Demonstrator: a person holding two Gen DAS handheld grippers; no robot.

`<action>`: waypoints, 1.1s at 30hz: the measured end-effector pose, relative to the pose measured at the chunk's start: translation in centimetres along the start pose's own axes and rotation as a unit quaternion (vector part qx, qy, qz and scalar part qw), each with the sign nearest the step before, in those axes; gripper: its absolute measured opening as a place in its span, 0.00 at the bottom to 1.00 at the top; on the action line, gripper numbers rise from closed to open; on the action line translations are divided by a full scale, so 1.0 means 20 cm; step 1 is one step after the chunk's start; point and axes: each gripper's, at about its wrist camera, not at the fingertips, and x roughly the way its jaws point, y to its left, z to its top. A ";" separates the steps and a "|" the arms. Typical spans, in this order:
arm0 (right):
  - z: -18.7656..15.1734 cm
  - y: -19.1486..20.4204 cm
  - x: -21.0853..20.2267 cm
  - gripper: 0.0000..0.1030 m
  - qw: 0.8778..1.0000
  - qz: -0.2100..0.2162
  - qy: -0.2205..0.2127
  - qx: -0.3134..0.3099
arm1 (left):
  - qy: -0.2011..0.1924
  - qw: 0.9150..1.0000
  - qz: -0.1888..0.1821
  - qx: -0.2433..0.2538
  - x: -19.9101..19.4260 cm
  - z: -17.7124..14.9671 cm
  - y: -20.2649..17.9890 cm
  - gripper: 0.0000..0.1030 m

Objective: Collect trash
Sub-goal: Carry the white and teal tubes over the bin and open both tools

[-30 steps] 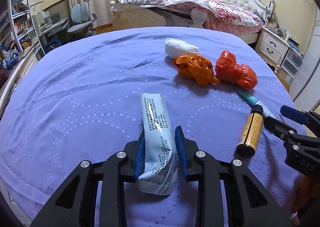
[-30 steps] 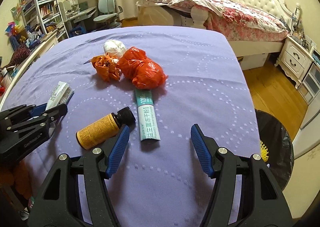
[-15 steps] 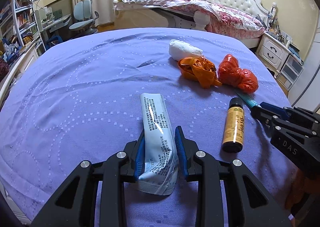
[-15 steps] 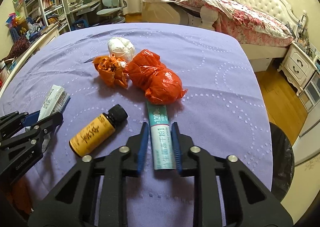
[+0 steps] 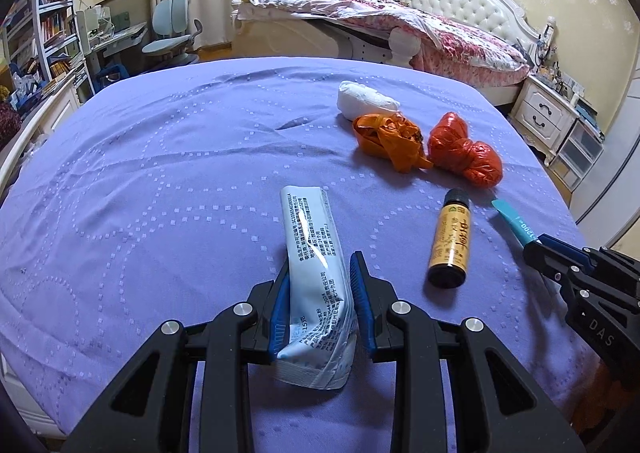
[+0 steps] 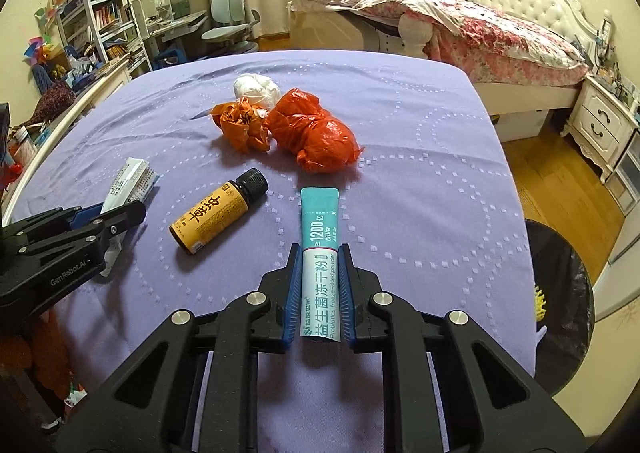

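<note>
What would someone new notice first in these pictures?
Two crumpled orange bags near the middle of the purple sheet stand out, with a yellow bottle lying nearer. The left gripper clamps a white packet, and the right gripper a teal sachet.

You see a purple bedcover (image 6: 420,173) stitched with pale dotted circles. On it lie a teal-and-white sachet (image 6: 320,253) with white lettering, a pale blue-white packet (image 5: 316,265) printed in dark text, an amber bottle (image 6: 216,213) with a black cap, two crumpled orange-red bags (image 6: 316,133) and a white wad (image 6: 256,89). Your grippers are black with blue pads (image 6: 294,293).
</note>
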 end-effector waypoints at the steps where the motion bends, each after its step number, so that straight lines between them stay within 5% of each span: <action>1: -0.01 -0.01 -0.01 0.17 1.000 0.000 -0.002 0.001 | -0.002 1.000 -0.002 0.000 -0.01 0.00 -0.01 0.29; 12: -0.06 -0.18 -0.17 0.17 0.999 -0.014 -0.031 0.039 | -0.029 0.999 -0.033 0.012 -0.13 0.02 -0.16 0.29; 33: -0.19 -0.79 -0.40 0.17 0.981 -0.108 -0.077 0.143 | -0.042 0.985 -0.131 0.107 -0.08 0.11 -0.88 0.29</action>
